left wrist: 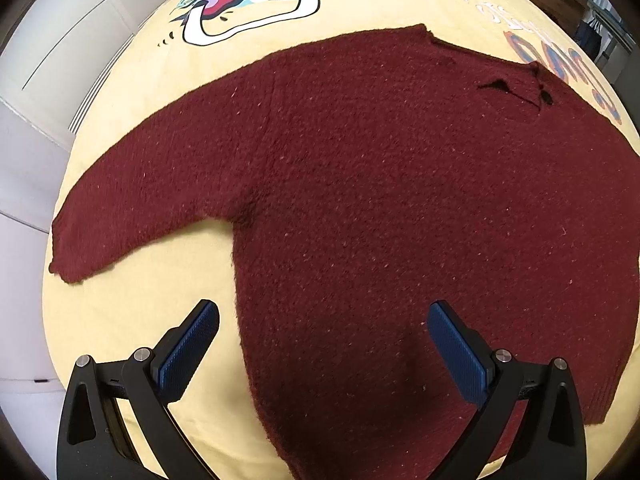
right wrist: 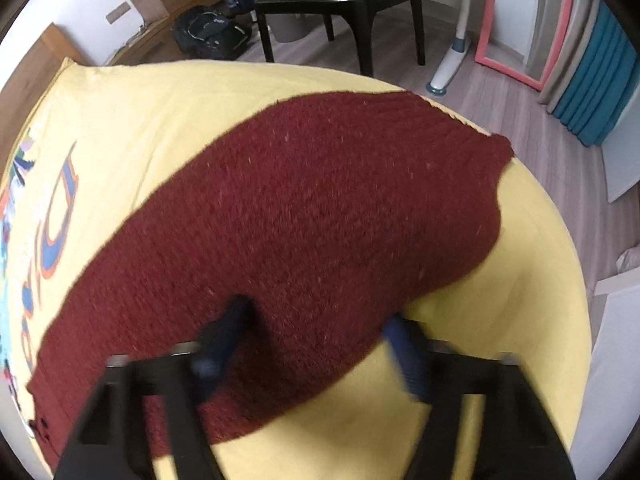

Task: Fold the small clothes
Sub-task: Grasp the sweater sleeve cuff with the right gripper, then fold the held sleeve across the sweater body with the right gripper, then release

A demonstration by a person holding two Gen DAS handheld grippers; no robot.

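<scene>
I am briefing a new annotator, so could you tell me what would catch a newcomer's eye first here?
A dark red knitted sweater lies spread flat on a yellow cartoon-print sheet, one sleeve reaching left. The open left gripper hovers over its lower edge; the right gripper, blurred, straddles the other sleeve.

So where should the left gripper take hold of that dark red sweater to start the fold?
Probably at the cuff of the spread sleeve of the sweater, coming from the outer edge. It lies flat on the yellow sheet, free end exposed. The left gripper is open.
</scene>
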